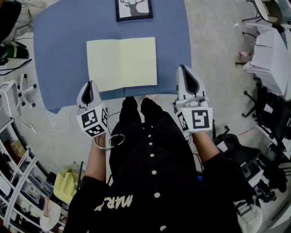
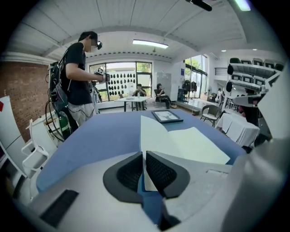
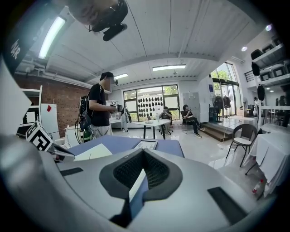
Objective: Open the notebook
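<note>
The notebook (image 1: 122, 63) lies open and flat on the blue table (image 1: 59, 54), two pale yellow pages showing. It also shows in the left gripper view as the notebook (image 2: 181, 140), past the jaws. My left gripper (image 1: 89, 84) hovers at the table's front edge, just left of the notebook's near left corner. Its jaws (image 2: 144, 156) stand together with only a sliver between them and nothing held. My right gripper (image 1: 183, 68) is off the notebook's right edge near the table's front right corner, its pads (image 3: 142, 154) meeting at the tips and empty.
A framed deer picture (image 1: 133, 9) lies at the table's far side, beyond the notebook. Across the table stands a person (image 2: 79, 81) holding gear. A white covered table (image 1: 273, 59) and black chairs sit to the right, shelving (image 1: 13, 182) to the left.
</note>
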Tool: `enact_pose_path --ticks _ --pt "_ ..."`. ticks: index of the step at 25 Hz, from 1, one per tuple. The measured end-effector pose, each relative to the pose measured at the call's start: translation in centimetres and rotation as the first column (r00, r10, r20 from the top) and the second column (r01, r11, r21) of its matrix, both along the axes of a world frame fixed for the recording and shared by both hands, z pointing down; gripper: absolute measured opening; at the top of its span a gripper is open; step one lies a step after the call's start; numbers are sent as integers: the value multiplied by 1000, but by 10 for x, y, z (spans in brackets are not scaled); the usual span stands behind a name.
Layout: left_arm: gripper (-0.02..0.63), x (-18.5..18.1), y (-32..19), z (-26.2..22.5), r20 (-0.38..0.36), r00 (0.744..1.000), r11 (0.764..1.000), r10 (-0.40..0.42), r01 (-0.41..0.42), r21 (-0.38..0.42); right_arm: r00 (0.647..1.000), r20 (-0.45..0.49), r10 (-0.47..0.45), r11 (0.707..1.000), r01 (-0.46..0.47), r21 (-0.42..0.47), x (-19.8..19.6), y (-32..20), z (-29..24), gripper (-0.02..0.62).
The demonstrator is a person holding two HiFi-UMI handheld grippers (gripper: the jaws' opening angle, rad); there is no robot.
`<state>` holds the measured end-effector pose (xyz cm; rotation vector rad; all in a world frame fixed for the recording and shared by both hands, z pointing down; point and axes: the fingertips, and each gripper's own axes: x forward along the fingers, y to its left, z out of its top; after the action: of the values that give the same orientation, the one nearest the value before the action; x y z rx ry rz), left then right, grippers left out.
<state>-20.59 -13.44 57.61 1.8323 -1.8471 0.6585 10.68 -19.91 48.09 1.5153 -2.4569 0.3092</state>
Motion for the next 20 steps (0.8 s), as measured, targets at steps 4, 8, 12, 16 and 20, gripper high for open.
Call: enact_pose_path --ticks 4,8,12,16,20 --pt "29 -14 0 29 27 1000 1000 -3 3 -13 1000 -9 4 1000 -4 -16 -9 3 9 5" --pt "32 -21 1 57 -8 1000 999 -1 1 -43 1000 -15 9 1000 -10 -29 -13 4 18 5" --pt "35 -26 1 80 -18 1000 997 8 -10 -79 1000 -19 12 999 -13 -38 -18 8 27 5" --pt "39 -22 -1 83 34 999 996 20 -17 -92 1000 -24 15 999 -17 -47 -15 12 31 5" --pt "46 -23 -1 84 136 990 994 40 -26 -105 999 -28 21 999 -22 -50 -16 13 34 5"
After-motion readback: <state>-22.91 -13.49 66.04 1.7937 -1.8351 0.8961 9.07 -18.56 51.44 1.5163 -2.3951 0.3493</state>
